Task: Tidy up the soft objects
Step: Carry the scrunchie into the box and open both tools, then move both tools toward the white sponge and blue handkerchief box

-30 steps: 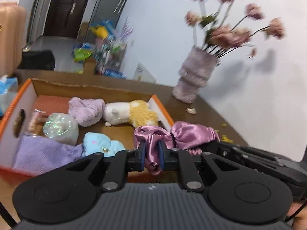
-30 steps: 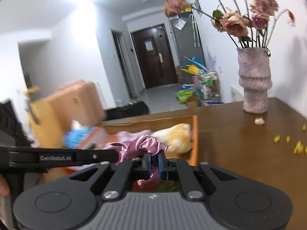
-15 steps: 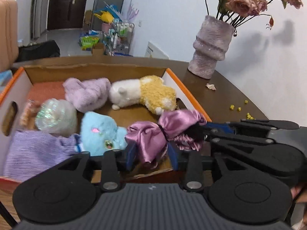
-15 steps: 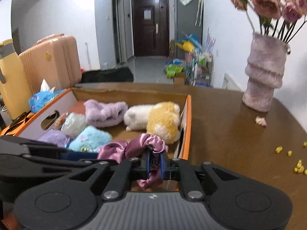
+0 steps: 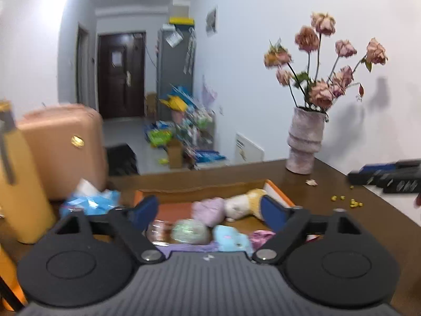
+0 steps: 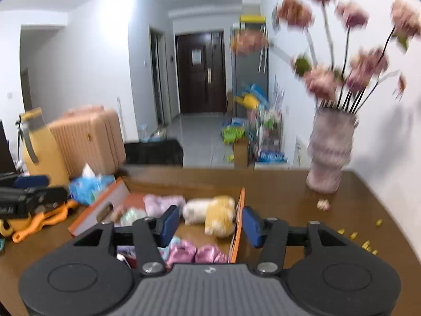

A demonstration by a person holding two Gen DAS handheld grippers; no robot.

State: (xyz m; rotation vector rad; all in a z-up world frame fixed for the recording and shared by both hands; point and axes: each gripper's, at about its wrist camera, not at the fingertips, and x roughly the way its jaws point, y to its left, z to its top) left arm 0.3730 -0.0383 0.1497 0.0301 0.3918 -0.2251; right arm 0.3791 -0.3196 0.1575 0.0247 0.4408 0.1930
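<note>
Let go! Satin bow (image 6: 194,254) dropped into the box (image 6: 240,210), both tools pulled back and up since a second ago.

Left gripper (image 5: 209,210) and right gripper (image 6: 208,222) spread wide, empty. Bow now at lower centre of the right view, just inside the orange wall. Light, limp, slippery; best pinched at the knot. Open tabletop (image 6: 302,205) to the right, vase (image 6: 330,152) near upper right.

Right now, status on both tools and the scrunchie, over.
Left tool open, empty. Right tool open, empty. Scrunchie lies in the box, by its orange wall. Nothing in the way.
</note>
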